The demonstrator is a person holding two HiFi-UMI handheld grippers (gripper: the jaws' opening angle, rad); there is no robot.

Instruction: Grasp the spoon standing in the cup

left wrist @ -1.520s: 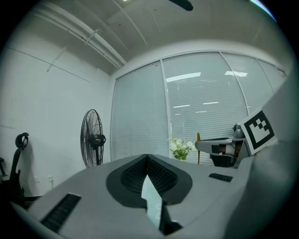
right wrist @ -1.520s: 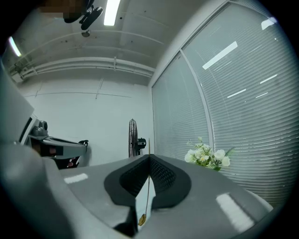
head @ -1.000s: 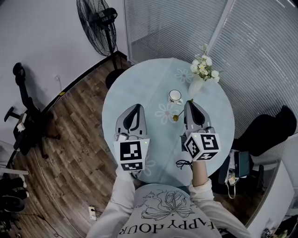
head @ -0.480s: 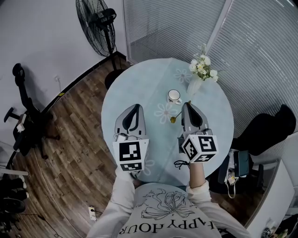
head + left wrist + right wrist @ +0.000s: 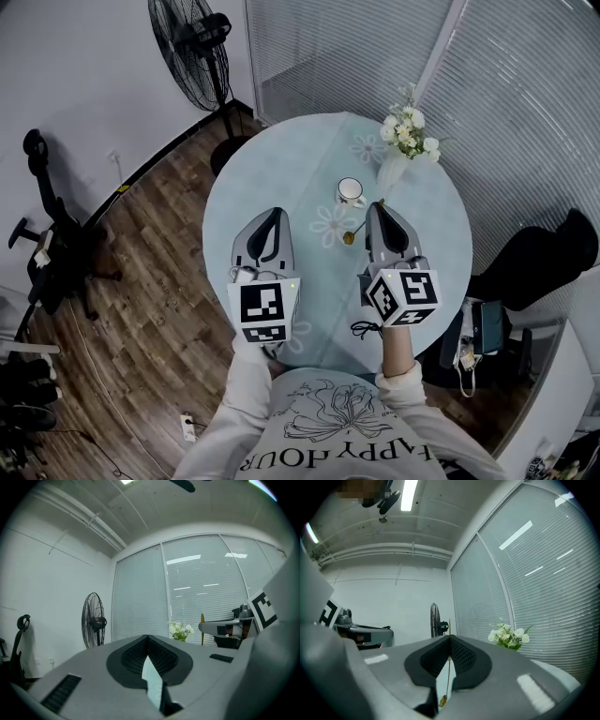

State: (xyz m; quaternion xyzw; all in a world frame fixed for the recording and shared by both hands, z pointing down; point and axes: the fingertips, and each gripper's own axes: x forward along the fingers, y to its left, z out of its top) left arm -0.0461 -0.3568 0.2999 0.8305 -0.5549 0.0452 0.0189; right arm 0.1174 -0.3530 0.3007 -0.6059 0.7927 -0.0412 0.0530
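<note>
A thin gold spoon (image 5: 354, 232) is clamped in my right gripper (image 5: 380, 206), which is shut on its handle. Its bowl (image 5: 348, 238) hangs low to the left, over the table. In the right gripper view the spoon (image 5: 448, 667) runs up between the closed jaws, bowl nearest the camera. The white cup (image 5: 352, 193) stands on the round pale table (image 5: 281, 169) just beyond and left of the right gripper, with nothing standing in it. My left gripper (image 5: 275, 215) hovers over the table's left part, tips together and empty. The left gripper view shows the spoon (image 5: 202, 627) at the right gripper's tip.
A vase of white flowers (image 5: 405, 141) stands at the table's far right, close behind the cup. A standing fan (image 5: 192, 47) is beyond the table on the left, a black office chair (image 5: 47, 225) on the wooden floor at far left, and a dark bag (image 5: 539, 262) at right.
</note>
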